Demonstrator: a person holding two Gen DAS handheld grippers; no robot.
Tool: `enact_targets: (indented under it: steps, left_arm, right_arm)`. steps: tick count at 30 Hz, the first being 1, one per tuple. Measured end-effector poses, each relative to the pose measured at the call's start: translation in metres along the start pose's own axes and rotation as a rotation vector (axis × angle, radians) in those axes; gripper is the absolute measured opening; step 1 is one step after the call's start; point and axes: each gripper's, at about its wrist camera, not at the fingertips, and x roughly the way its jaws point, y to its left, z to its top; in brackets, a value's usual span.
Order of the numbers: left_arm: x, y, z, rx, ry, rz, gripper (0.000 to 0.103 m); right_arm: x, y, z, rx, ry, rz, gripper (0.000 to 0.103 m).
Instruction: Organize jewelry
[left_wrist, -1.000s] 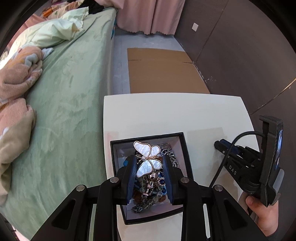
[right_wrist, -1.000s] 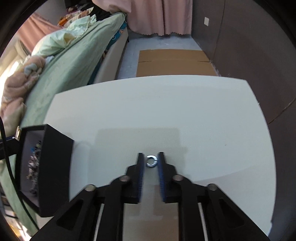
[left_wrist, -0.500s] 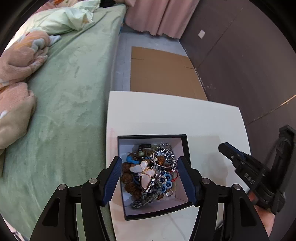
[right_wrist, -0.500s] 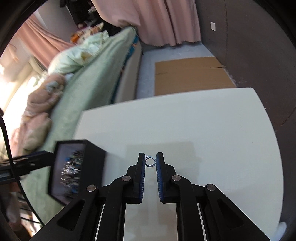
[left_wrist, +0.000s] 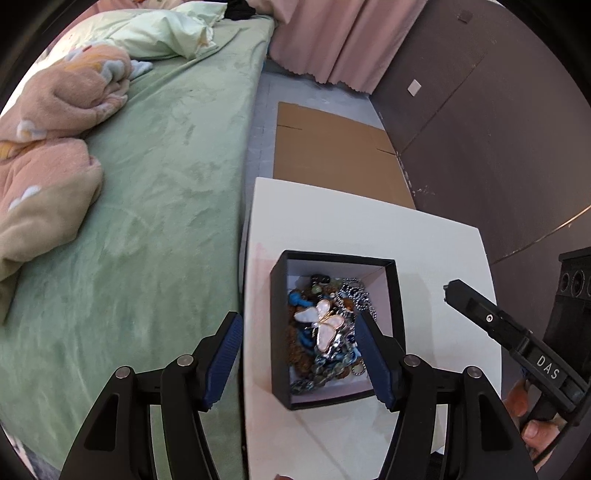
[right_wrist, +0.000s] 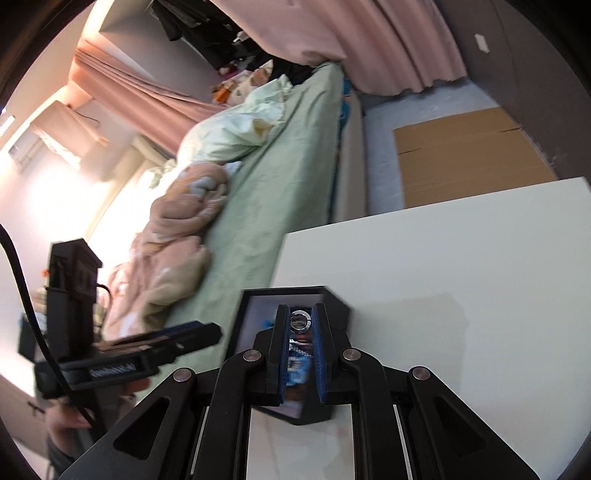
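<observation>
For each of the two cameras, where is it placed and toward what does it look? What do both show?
Left wrist: sits on the left gripper, looking steeply down at the black box of jewelry with the butterfly piece; its jaws are opening, nothing between them; the other hand shows at right.
Right wrist: sits on the right gripper, looking down and forward over the box toward the bed; its jaws pinch a small ring; a hand shows at left.
Shared: box, white table, bed, cardboard, each other's gripper.
</observation>
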Motion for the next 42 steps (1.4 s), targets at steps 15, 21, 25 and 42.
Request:
enact_targets:
  steps: [15, 21, 25, 42]
  left_arm:
    - [-0.041, 0.025, -0.021, -0.087, -0.075, -0.061, 0.086]
    - [-0.054, 0.024, -0.028, -0.097, -0.104, -0.092, 0.086]
    - [-0.066, 0.018, -0.036, -0.091, -0.13, -0.112, 0.086]
    - [-0.105, -0.028, -0.08, 0.021, -0.223, -0.018, 0.095]
  right_arm:
    - [0.03, 0.012, -0.002, 0.053, 0.051, 0.013, 0.052]
    - [0.005, 0.011, -0.012, 0.062, 0.035, -0.047, 0.052]
    - [-0.02, 0.011, -0.024, 0.068, 0.015, -0.101, 0.052]
    - [-0.121, 0.033, -0.069, 0.033, -0.133, -0.283, 0.103]
